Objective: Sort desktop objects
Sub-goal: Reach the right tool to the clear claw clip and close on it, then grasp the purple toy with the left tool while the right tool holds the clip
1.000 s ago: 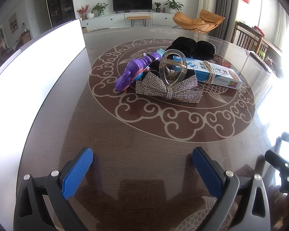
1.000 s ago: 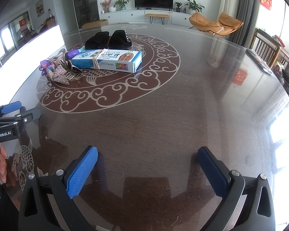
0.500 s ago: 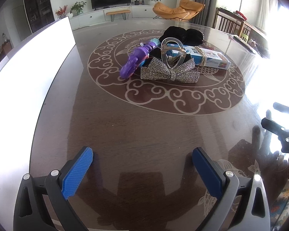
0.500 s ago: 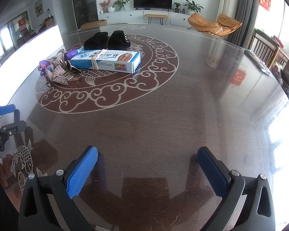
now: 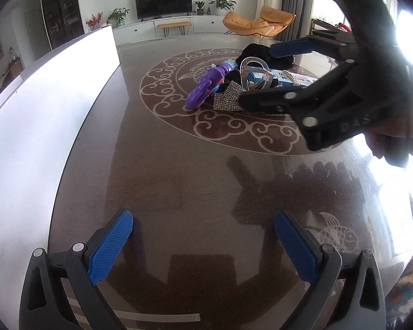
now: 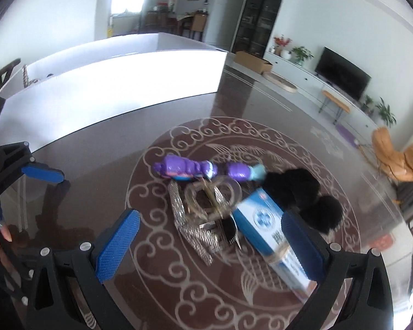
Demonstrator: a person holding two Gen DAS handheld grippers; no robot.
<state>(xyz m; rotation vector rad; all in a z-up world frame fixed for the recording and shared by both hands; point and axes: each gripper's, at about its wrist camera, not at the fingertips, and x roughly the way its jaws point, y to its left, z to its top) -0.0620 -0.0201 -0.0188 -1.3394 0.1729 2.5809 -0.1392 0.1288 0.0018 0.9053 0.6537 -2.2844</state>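
Note:
A pile of objects lies on the dark round table: a purple toy (image 6: 187,167) (image 5: 205,88), a rhinestone bow (image 6: 195,227) (image 5: 228,99), a clear hair claw (image 6: 206,192) (image 5: 254,73), a blue-and-white box (image 6: 264,227) (image 5: 291,78) and black fluffy items (image 6: 303,187) (image 5: 257,52). My right gripper (image 6: 209,244) is open and hovers just above the pile, its jaws either side of the bow and box. It also shows in the left wrist view (image 5: 258,73). My left gripper (image 5: 203,243) is open and empty, low over bare table, well short of the pile.
A large white open box (image 6: 110,82) (image 5: 41,115) stands along the table's left side. A person's hand (image 5: 393,134) holds the right gripper. The table's edge (image 5: 399,261) curves close on the right. Living-room furniture stands beyond.
My right gripper has swung left and forward over the pile, now facing the white box. My left gripper has pulled back a little from the pile.

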